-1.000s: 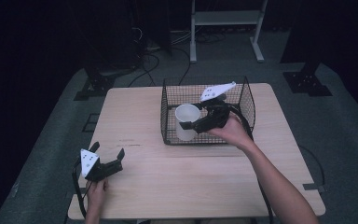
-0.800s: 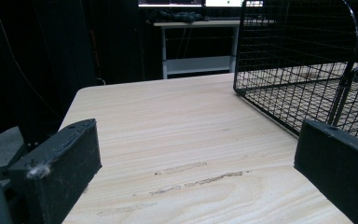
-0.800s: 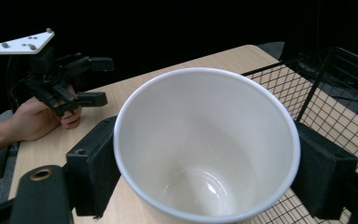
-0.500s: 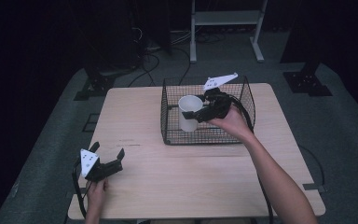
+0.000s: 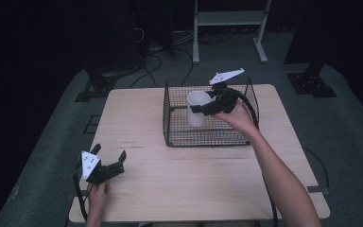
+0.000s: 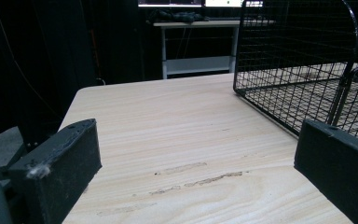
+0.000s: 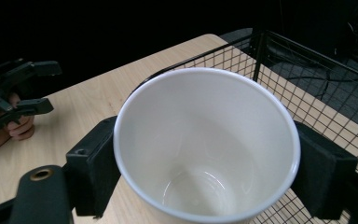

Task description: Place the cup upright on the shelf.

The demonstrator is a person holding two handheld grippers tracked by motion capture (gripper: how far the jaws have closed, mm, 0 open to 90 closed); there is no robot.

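Observation:
A white cup [image 5: 197, 108] hangs upright over the black wire basket [image 5: 175, 116], lifted above its floor. My right gripper [image 5: 202, 107] is shut on the cup from the right side. In the right gripper view the cup [image 7: 205, 144] is empty and both jaws press its outer wall. My left gripper [image 5: 108, 161] rests near the table's front left corner, open with nothing between its jaws. In the left gripper view its jaws stand wide apart over bare wood, and the basket [image 6: 303, 84] lies ahead to the right.
The wooden table [image 5: 142, 123] holds the basket at its back middle. A metal rack [image 5: 227, 21] and cables [image 5: 160, 47] stand on the floor behind. In the right gripper view the other hand and its gripper [image 7: 14, 93] sit far left.
My right gripper has raised the cup higher inside the basket and carried it slightly toward the back. The left gripper has stayed put.

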